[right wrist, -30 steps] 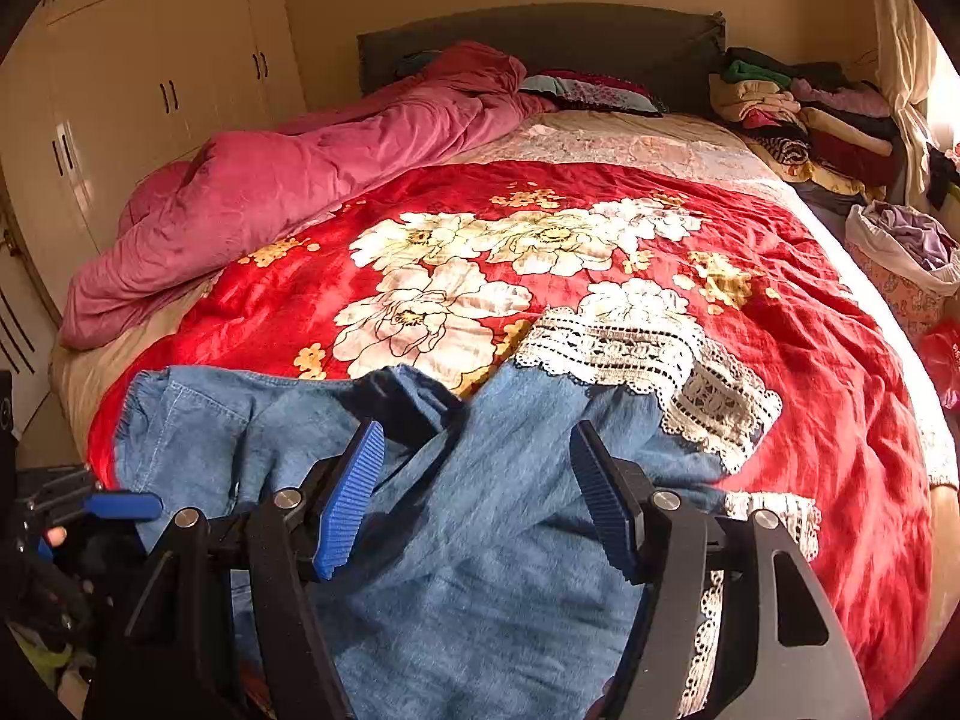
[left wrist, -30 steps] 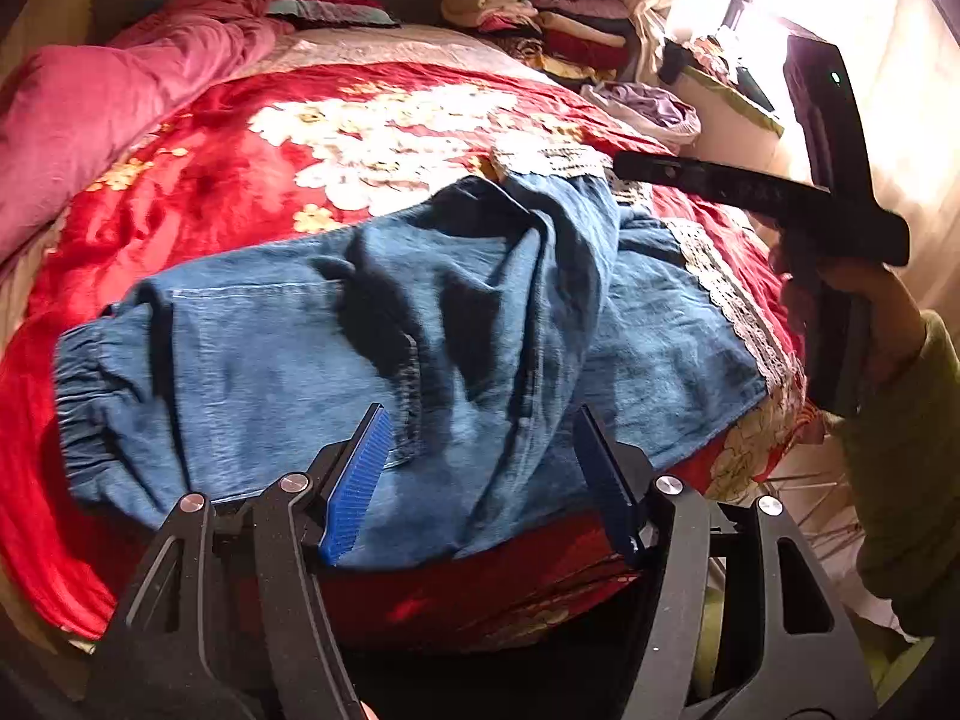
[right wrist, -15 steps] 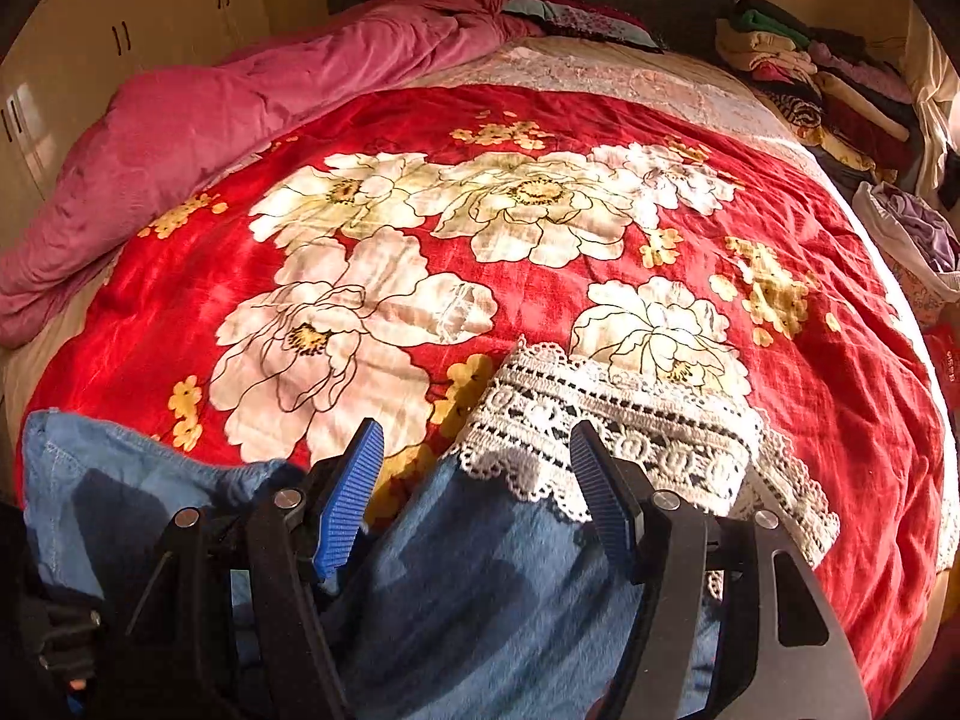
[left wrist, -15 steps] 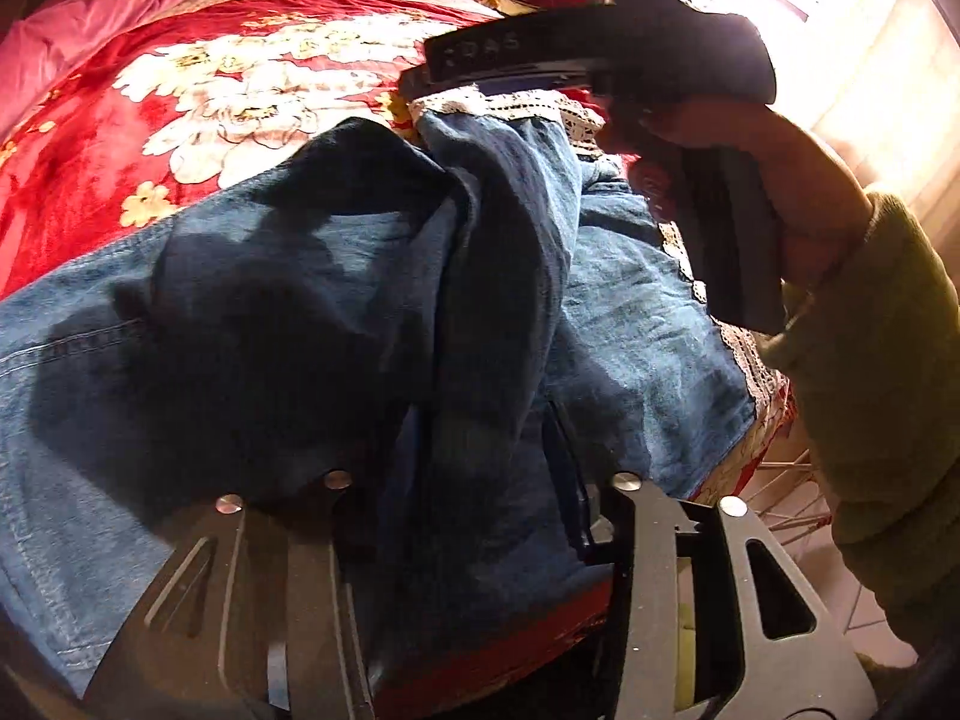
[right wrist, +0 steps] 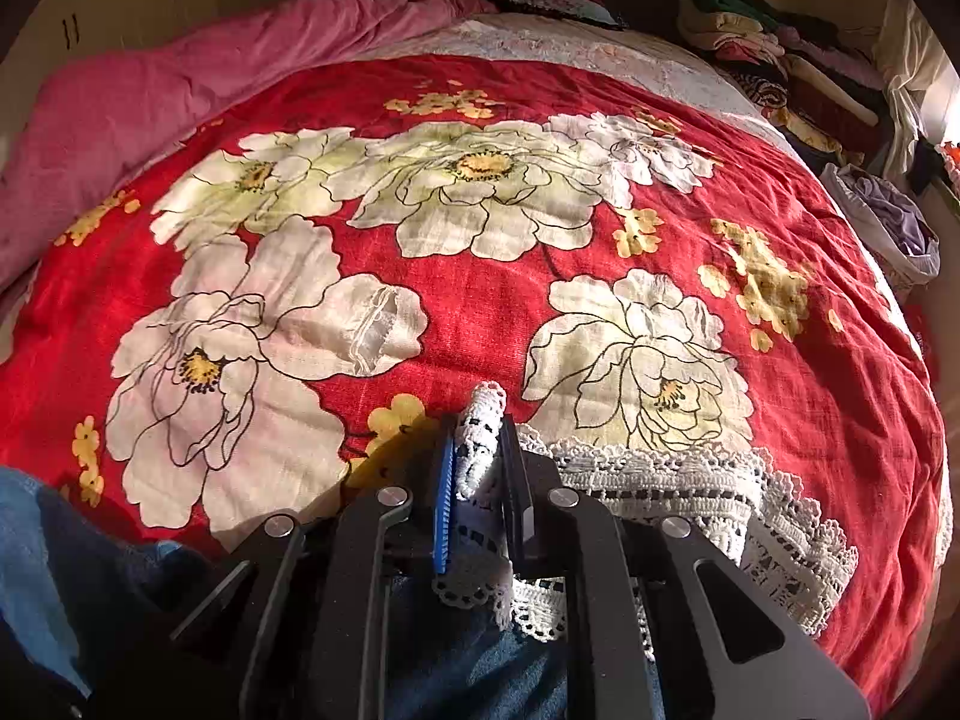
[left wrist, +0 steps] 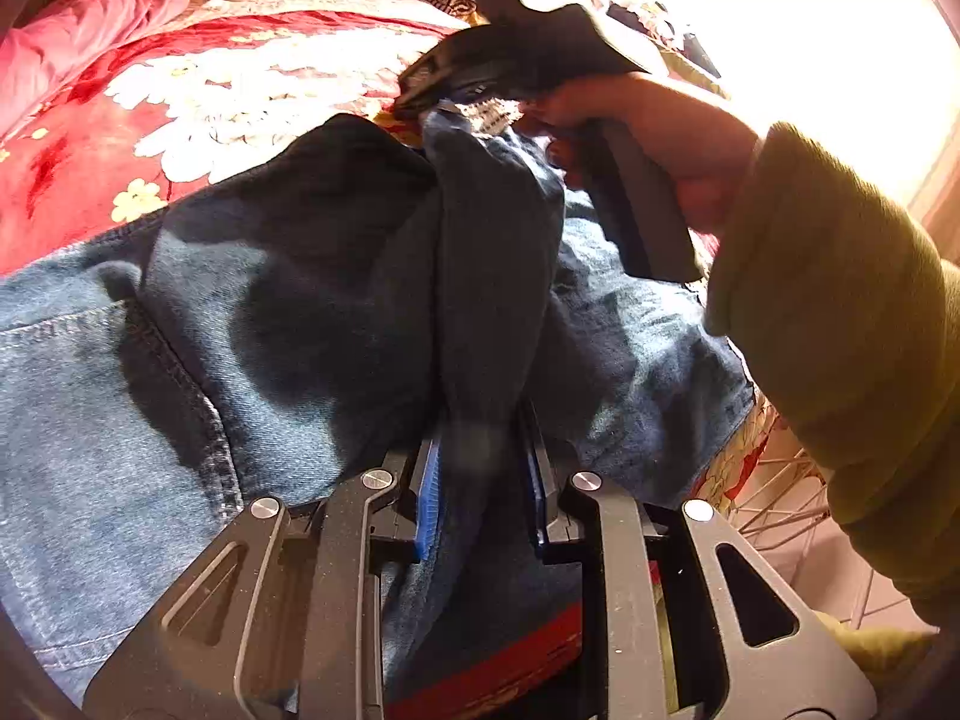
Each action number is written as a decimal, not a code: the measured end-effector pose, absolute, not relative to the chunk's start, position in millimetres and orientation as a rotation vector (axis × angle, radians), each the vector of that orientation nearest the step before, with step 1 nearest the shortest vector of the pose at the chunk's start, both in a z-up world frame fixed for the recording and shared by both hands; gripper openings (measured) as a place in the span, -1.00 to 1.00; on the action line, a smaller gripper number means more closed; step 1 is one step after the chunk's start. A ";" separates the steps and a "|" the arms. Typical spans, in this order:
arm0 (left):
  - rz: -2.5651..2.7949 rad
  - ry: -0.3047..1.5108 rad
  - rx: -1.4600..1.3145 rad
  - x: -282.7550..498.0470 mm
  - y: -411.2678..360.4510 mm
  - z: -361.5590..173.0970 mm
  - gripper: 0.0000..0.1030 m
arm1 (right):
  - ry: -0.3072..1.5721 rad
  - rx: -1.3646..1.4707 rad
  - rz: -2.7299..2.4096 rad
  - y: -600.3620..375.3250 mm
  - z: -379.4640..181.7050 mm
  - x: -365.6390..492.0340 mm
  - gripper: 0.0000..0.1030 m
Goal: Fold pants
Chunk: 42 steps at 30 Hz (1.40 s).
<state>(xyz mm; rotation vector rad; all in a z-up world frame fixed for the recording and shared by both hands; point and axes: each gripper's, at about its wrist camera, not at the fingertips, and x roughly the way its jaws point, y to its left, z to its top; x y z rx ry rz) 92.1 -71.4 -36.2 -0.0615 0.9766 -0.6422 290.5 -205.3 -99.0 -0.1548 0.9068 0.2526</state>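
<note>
From my left wrist view, the left gripper [left wrist: 480, 480] sits at the bottom centre of the frame with a raised ridge of the blue denim pants [left wrist: 300, 324] caught between its blue pads [left wrist: 429, 498]; the jaws are closing and already press on that fold from both sides. The pants spread across the lower left and middle of this frame, lying on the red floral bedspread [left wrist: 78, 180], with a stitched pocket seam at lower left.

In the upper centre of that same view I see the right gripper [left wrist: 438, 97], gripped by a hand [left wrist: 672, 138] in an olive-green sleeve [left wrist: 840, 312], its tip pinching the far end of the same ridge.

My right wrist view confirms it: the right gripper [right wrist: 477, 480] at bottom centre is clamped tight on the white lace trim [right wrist: 480, 438] of the pant hem (a bit of lace pokes up past the fingertips). More lace runs to the lower right, denim shows below. A pink duvet [right wrist: 210, 78] fills the upper left, stacked clothes [right wrist: 780, 60] the upper right.
</note>
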 end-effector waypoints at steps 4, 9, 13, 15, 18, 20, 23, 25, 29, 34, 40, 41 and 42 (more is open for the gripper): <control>-0.623 0.959 -0.064 90.3 -68.9 -34.0 -0.41 | 0.836 -0.068 0.277 -231.5 -76.3 263.9 -0.80; -0.603 0.933 -0.053 88.1 -68.5 -32.1 -0.31 | 0.768 0.044 0.270 -275.3 -48.5 225.2 -0.82; -0.575 0.910 -0.021 88.8 -72.0 -35.5 -0.31 | 0.713 0.127 0.245 -314.5 -32.7 190.6 -0.82; -0.554 0.895 0.009 87.7 -75.2 -37.2 -0.34 | 0.690 0.148 0.221 -333.5 -28.0 170.7 -0.82; -0.556 0.888 0.029 84.5 -76.5 -37.0 -0.72 | 0.687 0.176 0.195 -359.0 -28.9 144.7 -0.82; -0.559 0.873 0.054 81.4 -77.6 -34.7 -0.86 | 0.697 0.201 0.187 -373.6 -31.1 128.9 -0.82; -0.550 0.838 0.081 75.5 -74.6 -27.5 -0.89 | 0.715 0.234 0.182 -390.5 -36.5 106.4 -0.82; -0.550 0.825 0.095 71.0 -72.0 -23.4 -0.94 | 0.725 0.256 0.183 -398.1 -40.2 90.9 -0.82; -0.543 0.796 0.130 61.8 -66.1 -13.8 -0.94 | 0.746 0.309 0.196 -407.1 -45.6 62.4 -0.82; -0.539 0.803 0.118 57.4 -58.2 -11.8 -0.94 | 0.786 0.349 0.195 -413.4 -52.2 30.3 -0.82; -0.542 0.815 0.129 53.2 -57.1 -15.7 -0.94 | 0.855 0.371 0.189 -415.2 -70.6 8.7 -0.82; -0.540 0.816 0.132 53.3 -57.3 -16.2 -0.94 | 0.869 0.375 0.191 -414.8 -76.1 6.9 -0.82; -0.540 0.819 0.135 53.3 -57.5 -16.8 -0.94 | 0.888 0.381 0.188 -415.0 -82.7 5.4 -0.82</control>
